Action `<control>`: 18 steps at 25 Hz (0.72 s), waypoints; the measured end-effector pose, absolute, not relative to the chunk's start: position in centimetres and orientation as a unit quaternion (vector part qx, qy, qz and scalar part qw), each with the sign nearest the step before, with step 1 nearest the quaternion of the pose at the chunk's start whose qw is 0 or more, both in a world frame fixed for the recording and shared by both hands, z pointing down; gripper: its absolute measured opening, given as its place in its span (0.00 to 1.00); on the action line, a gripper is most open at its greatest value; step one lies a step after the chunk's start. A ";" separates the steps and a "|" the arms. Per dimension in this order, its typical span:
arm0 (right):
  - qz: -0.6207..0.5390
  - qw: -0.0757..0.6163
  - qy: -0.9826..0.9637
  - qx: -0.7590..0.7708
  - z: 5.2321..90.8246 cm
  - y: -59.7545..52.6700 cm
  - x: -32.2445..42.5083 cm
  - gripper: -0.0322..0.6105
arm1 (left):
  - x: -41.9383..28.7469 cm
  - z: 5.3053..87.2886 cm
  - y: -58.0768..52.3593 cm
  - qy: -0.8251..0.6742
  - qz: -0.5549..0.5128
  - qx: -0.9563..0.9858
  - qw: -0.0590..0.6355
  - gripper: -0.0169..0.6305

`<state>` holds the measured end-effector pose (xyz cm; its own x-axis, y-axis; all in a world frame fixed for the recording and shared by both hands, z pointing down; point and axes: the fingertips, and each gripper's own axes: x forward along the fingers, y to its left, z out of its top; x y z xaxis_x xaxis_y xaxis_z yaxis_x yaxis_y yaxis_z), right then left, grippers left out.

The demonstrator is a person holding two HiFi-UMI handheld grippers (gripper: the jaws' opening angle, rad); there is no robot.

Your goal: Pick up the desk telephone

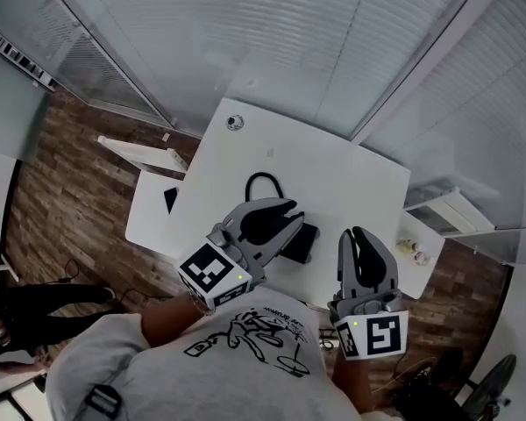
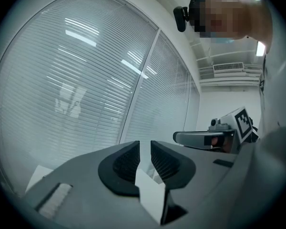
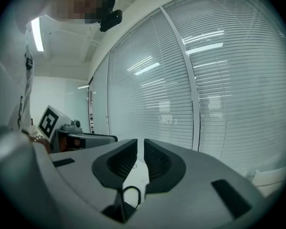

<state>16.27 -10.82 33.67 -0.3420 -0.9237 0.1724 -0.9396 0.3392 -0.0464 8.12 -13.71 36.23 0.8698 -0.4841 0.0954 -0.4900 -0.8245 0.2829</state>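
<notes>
The black desk telephone (image 1: pixel 301 242) lies on the white table (image 1: pixel 333 174), near its front edge, and my left gripper hides a part of it. Its black cord (image 1: pixel 262 181) loops toward the table's middle; that cord (image 3: pixel 132 193) also shows low between the right jaws. My left gripper (image 1: pixel 283 207) hovers over the phone's left side, shut, with nothing between its fingers. In the left gripper view, the left gripper (image 2: pixel 144 151) points at the blinds. My right gripper (image 1: pixel 358 233) hangs just right of the phone, shut and empty. The right gripper (image 3: pixel 140 151) faces the blinds too.
Window blinds (image 1: pixel 333 51) wall the far side of the table. A small round fitting (image 1: pixel 235 122) sits at the table's far left corner. A lower white surface (image 1: pixel 149 217) with a dark item (image 1: pixel 170 198) adjoins on the left, small things (image 1: pixel 412 248) on the right. A person (image 1: pixel 35 310) stands lower left.
</notes>
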 end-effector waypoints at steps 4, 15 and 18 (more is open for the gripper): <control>0.089 0.067 -0.811 0.574 35.3 -11.1 16.2 0.11 | 7.5 37.7 -14.3 -0.245 0.016 0.955 0.164 0.13; 0.187 0.108 -0.800 0.560 46.4 -11.1 15.5 0.13 | 5.1 50.5 -15.5 -0.245 0.096 0.927 0.269 0.16; 0.215 0.129 -0.794 0.554 49.7 -10.6 15.6 0.17 | 4.7 54.3 -14.9 -0.244 0.121 0.915 0.297 0.19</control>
<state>15.59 -10.57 49.70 -0.3533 -0.8244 0.4422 -0.9349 0.2939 -0.1990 4.74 -14.94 54.29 0.8519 -0.3741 0.3666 -0.5180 -0.7051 0.4843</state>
